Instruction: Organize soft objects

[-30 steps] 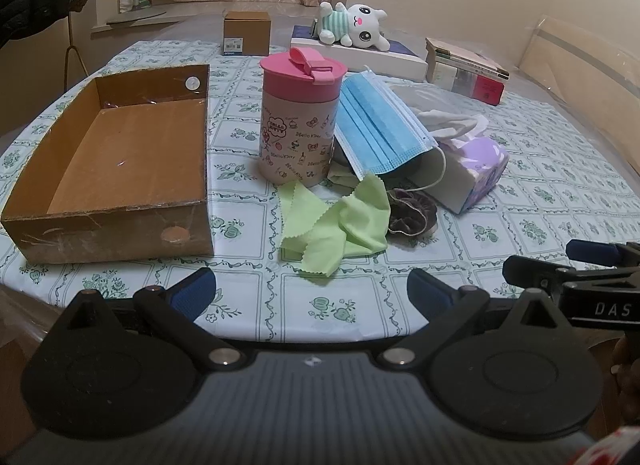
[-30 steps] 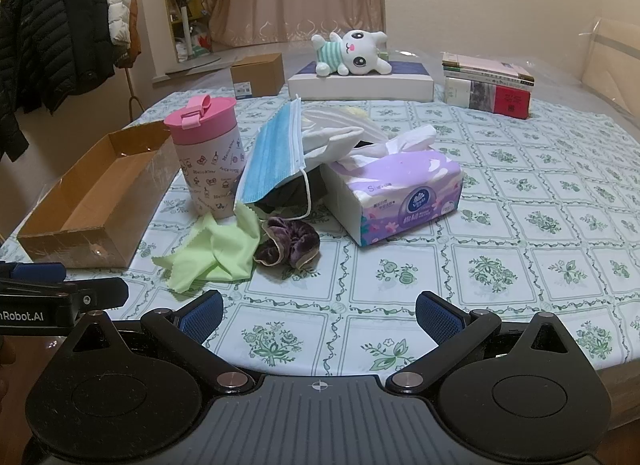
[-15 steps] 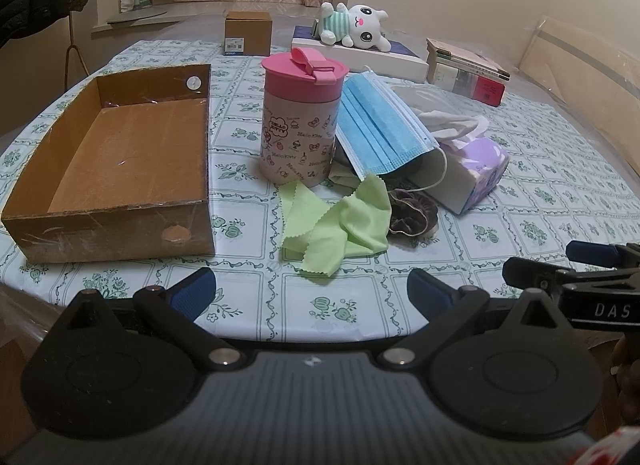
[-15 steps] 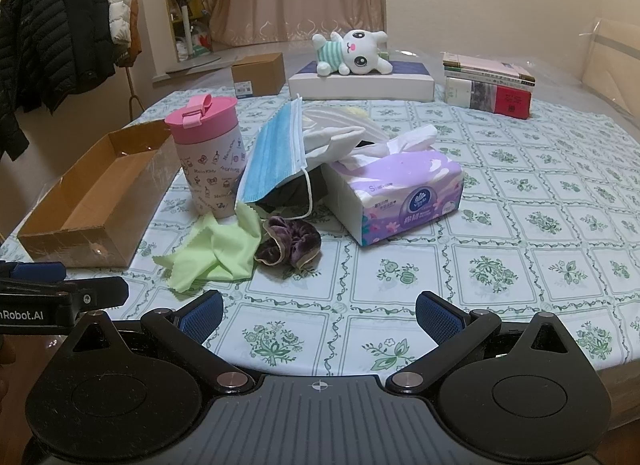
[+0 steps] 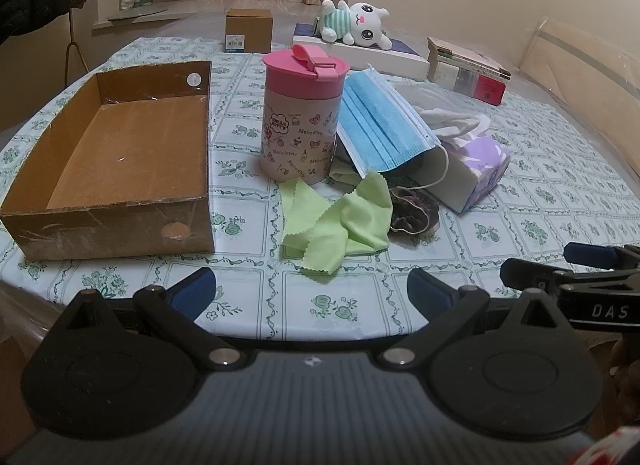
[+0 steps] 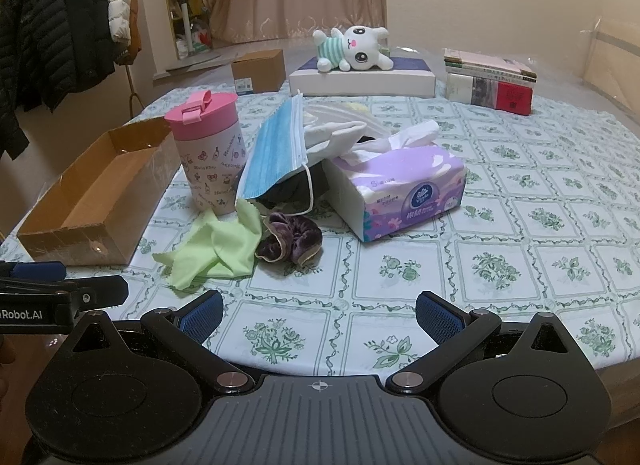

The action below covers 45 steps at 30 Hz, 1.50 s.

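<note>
Your left hand-held gripper (image 5: 312,291), spread and empty, faces the green cloth (image 5: 340,219) just right of the cardboard box (image 5: 108,221); it sits nearer than your right hand-held gripper (image 6: 319,315), also spread.

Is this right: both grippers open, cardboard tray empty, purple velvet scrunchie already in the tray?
Not quite. The purple velvet scrunchie lies on the tablecloth beside the green cloth, not in the open cardboard tray; the right wrist view shows it. Left gripper and right gripper open, tray empty: correct.

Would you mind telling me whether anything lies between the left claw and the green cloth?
Nothing visible does: only bare tablecloth separates the open left claw from the green cloth.
</note>
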Each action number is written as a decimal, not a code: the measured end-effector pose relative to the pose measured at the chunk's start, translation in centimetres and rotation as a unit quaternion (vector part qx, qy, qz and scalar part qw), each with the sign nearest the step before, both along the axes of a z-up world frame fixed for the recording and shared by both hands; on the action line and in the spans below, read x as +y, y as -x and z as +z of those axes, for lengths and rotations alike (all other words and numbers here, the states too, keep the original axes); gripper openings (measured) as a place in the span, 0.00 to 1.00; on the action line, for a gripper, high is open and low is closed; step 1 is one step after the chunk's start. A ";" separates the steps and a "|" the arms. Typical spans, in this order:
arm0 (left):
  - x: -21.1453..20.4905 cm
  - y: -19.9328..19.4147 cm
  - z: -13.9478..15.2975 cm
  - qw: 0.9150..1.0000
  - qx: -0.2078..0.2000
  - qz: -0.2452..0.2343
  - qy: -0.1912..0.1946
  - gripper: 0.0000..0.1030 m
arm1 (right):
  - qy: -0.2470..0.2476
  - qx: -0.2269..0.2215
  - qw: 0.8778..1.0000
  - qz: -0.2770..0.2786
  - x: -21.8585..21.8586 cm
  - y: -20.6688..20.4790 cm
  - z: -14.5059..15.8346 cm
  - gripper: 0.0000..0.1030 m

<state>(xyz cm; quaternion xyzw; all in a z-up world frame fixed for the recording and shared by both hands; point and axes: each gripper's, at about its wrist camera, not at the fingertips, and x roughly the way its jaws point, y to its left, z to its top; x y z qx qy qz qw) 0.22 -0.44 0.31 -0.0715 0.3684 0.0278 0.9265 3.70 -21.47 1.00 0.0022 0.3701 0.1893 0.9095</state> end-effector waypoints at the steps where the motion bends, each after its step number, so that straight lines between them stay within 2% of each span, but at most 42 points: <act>1: 0.0 -0.1 -0.2 1.000 0.002 0.000 0.000 0.98 | 0.000 0.001 1.000 0.000 0.0 -0.1 -0.1 0.99; 6: 0.5 -0.4 -0.8 1.000 0.012 -0.003 0.006 0.98 | 0.000 0.004 1.000 0.001 0.1 -0.4 -0.5 0.99; 10: 0.9 -1.2 -1.3 1.000 0.016 -0.010 0.012 0.91 | -0.001 0.012 1.000 0.001 -0.1 -1.2 -1.1 0.99; 16: 0.8 -3.1 -2.2 0.999 0.026 -0.030 -0.009 0.89 | -0.004 0.021 1.000 -0.003 -0.3 -2.5 -2.0 0.99; 19: 0.5 -4.6 -2.8 0.999 0.012 -0.046 -0.012 0.88 | -0.006 0.024 1.000 -0.001 -0.3 -3.3 -2.4 0.99; 22: 0.2 -6.3 -3.7 0.997 0.025 -0.063 -0.023 0.84 | -0.007 0.026 1.000 0.002 -0.2 -4.1 -2.9 0.99; 25: -0.2 -8.1 -4.7 0.995 0.030 -0.089 -0.021 0.80 | -0.006 0.028 1.000 0.003 -0.2 -4.9 -3.3 0.99; 31: -0.9 -10.8 -6.4 0.990 0.039 -0.128 -0.054 0.75 | -0.001 0.036 0.999 -0.001 -0.4 -6.1 -4.2 0.99; 33: -1.1 -11.5 -7.1 0.988 0.048 -0.133 -0.060 0.65 | -0.001 0.039 0.999 -0.002 -0.4 -6.4 -4.5 0.99; 35: -1.1 -11.9 -7.6 0.987 0.051 -0.136 -0.065 0.64 | -0.001 0.040 0.999 0.000 -0.3 -6.5 -4.7 0.98; 38: -1.2 -11.9 -7.7 0.986 0.046 -0.145 -0.070 0.54 | -0.001 0.039 0.999 0.005 -0.1 -6.7 -4.8 0.98; 40: -1.0 -11.6 -7.6 0.986 0.040 -0.145 -0.069 0.32 | -0.003 0.038 0.999 0.010 0.2 -6.8 -4.9 0.98; 41: -0.9 -11.6 -7.6 0.986 0.039 -0.144 -0.071 0.29 | -0.004 0.037 0.999 0.015 0.4 -6.8 -4.9 0.98; 43: -0.6 -11.3 -7.5 0.986 0.040 -0.142 -0.071 0.13 | -0.004 0.035 0.999 0.023 0.9 -6.9 -4.9 0.97; 45: -0.3 -11.1 -7.3 0.987 0.041 -0.138 -0.074 0.06 | -0.007 0.033 0.999 0.035 1.4 -7.0 -4.9 0.94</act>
